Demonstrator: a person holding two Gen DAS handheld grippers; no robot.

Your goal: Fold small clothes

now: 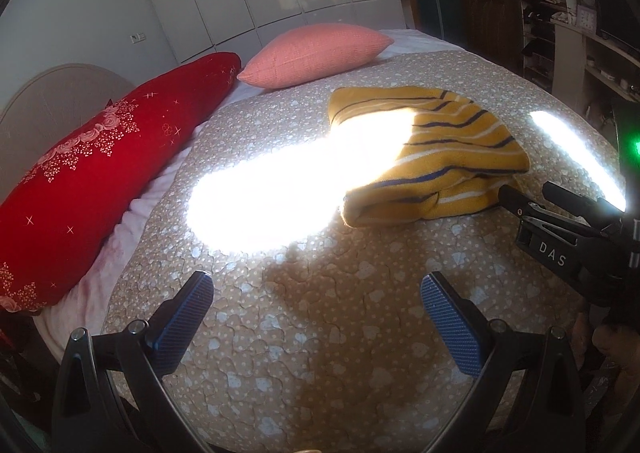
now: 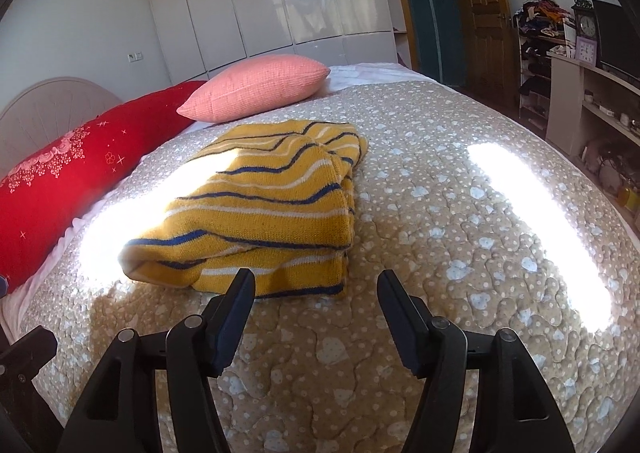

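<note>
A yellow knit garment [image 2: 260,209] with blue and white stripes lies folded on the beige quilted bedspread [image 2: 440,221]. In the left wrist view the garment [image 1: 448,157] lies ahead to the right, partly washed out by a sun patch. My left gripper [image 1: 316,285] is open and empty over bare quilt, short of the garment. My right gripper [image 2: 316,277] is open and empty, its fingertips just at the garment's near edge. The right gripper also shows in the left wrist view [image 1: 528,193], beside the garment's right corner.
A red floral bolster [image 1: 92,177] and a pink pillow [image 1: 316,53] lie along the left and far side of the bed. White wardrobes stand behind. Shelves with a clock [image 2: 588,29] and clutter stand at the right. Bright sun patches cross the quilt [image 2: 540,229].
</note>
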